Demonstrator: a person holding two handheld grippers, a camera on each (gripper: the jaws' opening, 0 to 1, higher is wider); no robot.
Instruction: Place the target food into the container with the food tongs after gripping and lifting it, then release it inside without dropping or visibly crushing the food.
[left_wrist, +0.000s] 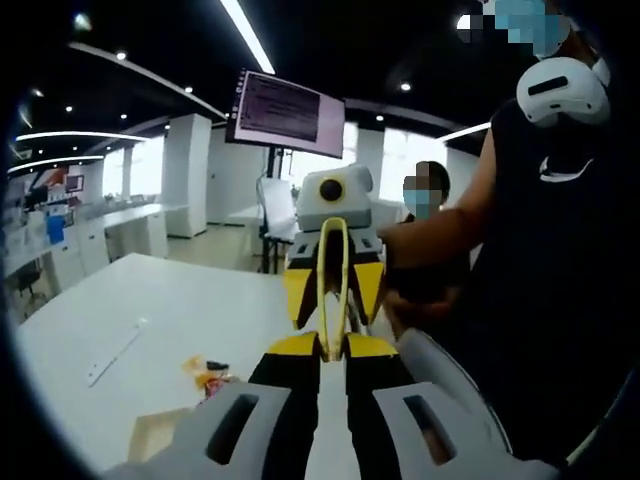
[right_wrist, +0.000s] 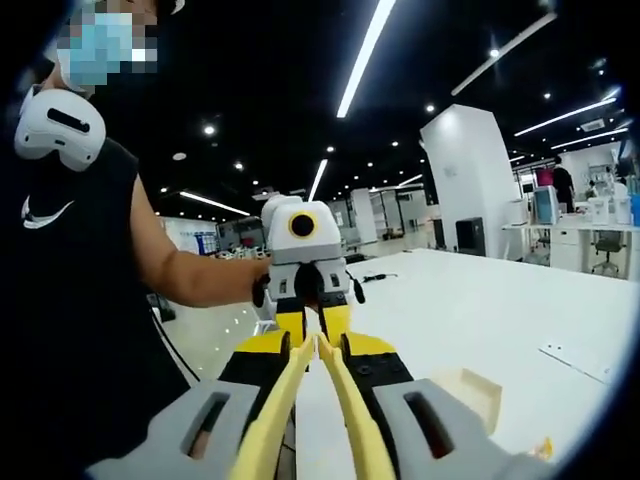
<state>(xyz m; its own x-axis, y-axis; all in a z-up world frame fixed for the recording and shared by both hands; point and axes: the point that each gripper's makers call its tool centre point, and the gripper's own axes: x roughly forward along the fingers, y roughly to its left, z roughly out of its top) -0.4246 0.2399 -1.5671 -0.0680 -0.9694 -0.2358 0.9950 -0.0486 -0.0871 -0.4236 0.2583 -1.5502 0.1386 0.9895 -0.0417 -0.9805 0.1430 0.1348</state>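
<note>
Both grippers faced each other above the table (left_wrist: 150, 300); left gripper (left_wrist: 335, 350) held closed on tongs (left_wrist: 333, 290), right gripper (right_wrist: 322, 352) on their arms, so the handover could slip.

Yellow tongs (right_wrist: 318, 400) between black-and-yellow jaws, white table (left_wrist: 150, 310), and a beige container (right_wrist: 470, 390).

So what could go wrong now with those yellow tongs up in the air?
The yellow tongs sit in the air between the right gripper and the left gripper. A loose grip could drop them. Later, squeezing too hard might crush the small orange food near the beige container.
</note>
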